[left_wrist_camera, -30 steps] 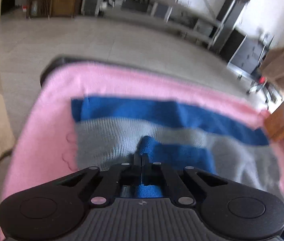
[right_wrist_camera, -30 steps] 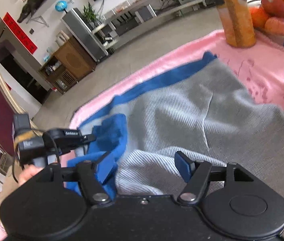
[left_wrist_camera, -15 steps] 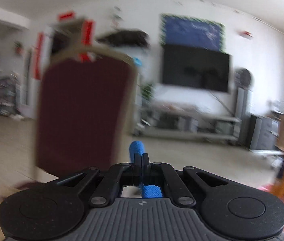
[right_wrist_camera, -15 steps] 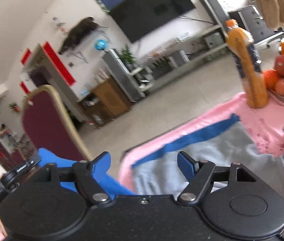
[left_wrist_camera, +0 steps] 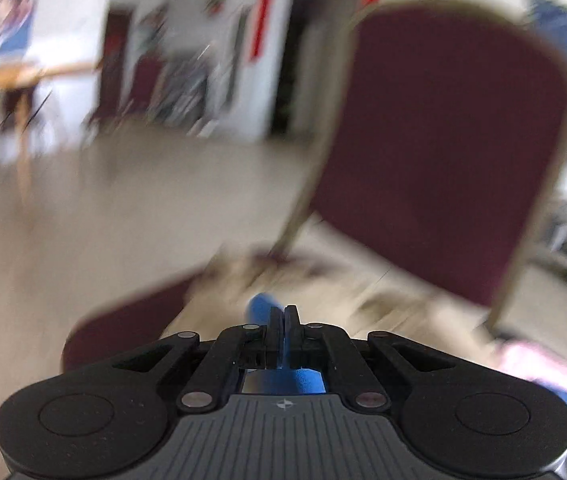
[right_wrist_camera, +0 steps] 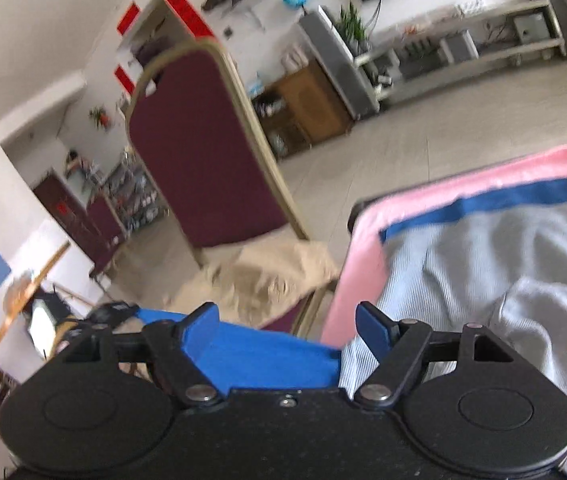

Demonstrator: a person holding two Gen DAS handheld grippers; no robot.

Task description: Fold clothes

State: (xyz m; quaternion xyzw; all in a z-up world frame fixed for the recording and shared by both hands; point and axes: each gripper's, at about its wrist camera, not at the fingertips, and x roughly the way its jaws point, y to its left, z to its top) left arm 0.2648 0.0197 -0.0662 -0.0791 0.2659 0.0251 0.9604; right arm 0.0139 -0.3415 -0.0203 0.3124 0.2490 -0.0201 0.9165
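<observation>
Left gripper (left_wrist_camera: 284, 316) clamped on a blue sleeve (left_wrist_camera: 260, 307) of the grey-and-blue sweater (right_wrist_camera: 483, 264), lifted off the table toward a maroon chair (left_wrist_camera: 443, 140). Right gripper (right_wrist_camera: 287, 322) spread wide with nothing pinched, blue cloth stretched beneath the fingers (right_wrist_camera: 375, 330). Beyond, sweater body on the pink cloth (right_wrist_camera: 363, 248), beige garment (right_wrist_camera: 267, 276) on the chair seat.

The ribbed knitted sweater (right_wrist_camera: 483, 264) was pale grey with a royal-blue band along its far edge and a solid royal-blue sleeve (right_wrist_camera: 267, 360). It lay over a plain pink cloth (right_wrist_camera: 363, 264). The padded chair back (right_wrist_camera: 203, 152) was dark maroon inside a dull gold frame, and a crumpled sandy-beige fabric (right_wrist_camera: 275, 276) lay on its seat. The right gripper's finger pads (right_wrist_camera: 371, 330) were blue, its body black.
</observation>
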